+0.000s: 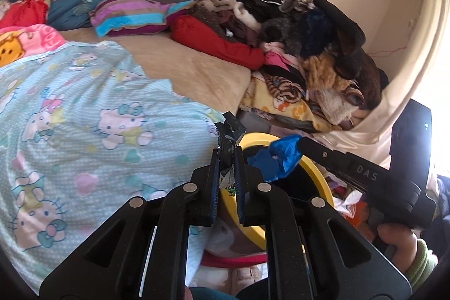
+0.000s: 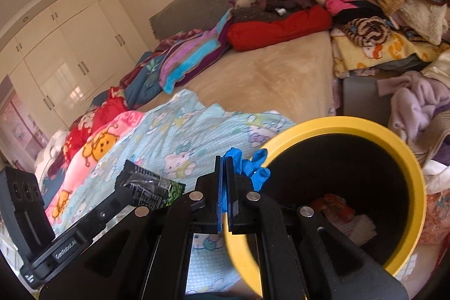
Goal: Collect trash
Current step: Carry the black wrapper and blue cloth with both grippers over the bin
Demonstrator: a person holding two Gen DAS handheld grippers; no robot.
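Both grippers are matte black, built of angular linkage arms joined by round silver pivot pins. The left gripper [image 1: 227, 159] has flat fingers faced with blue ribbed pads [image 1: 215, 182]. The right gripper [image 2: 224, 167] has the same blue-lined fingers [image 2: 218, 187]. Beside the left gripper, the right gripper's long body bears grey letters "DAS" and a boxy black camera block with a small pale light. The hand [image 1: 399, 246] under that block wears a green knitted cuff [image 1: 422, 263].
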